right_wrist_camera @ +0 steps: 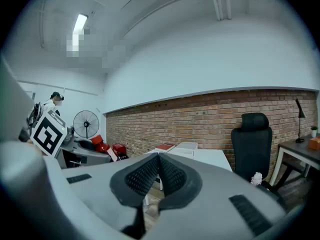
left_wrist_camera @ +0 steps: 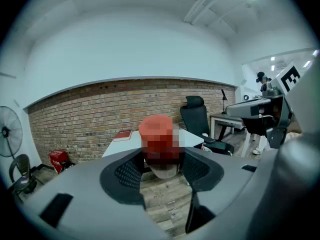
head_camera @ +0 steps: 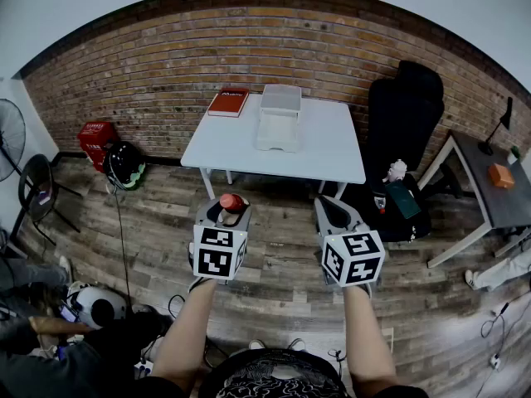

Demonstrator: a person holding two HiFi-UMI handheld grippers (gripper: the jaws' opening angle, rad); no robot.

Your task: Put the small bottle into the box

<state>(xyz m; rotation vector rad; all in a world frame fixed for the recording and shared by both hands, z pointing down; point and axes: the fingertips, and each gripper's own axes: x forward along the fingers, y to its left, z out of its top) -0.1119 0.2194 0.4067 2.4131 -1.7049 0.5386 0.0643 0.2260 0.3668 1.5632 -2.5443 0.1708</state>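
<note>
Your left gripper (head_camera: 222, 215) has its fingers (left_wrist_camera: 129, 173) pinching the red-capped small bottle (head_camera: 231, 201), held in the air above the floor (head_camera: 274, 280), short of the bench (head_camera: 332, 152). The white box (head_camera: 279, 119) sits on that bench, near a red book (head_camera: 228, 102). Your right gripper (head_camera: 333, 212) is empty, its fingers pressed together.

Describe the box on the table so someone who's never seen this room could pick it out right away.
Start at the white table in front of the brick wall. Two things sit on it: a flat red book at its back left corner and, just right of that, the box. The box is the pale, whitish one, and bulkier than the book.
</note>
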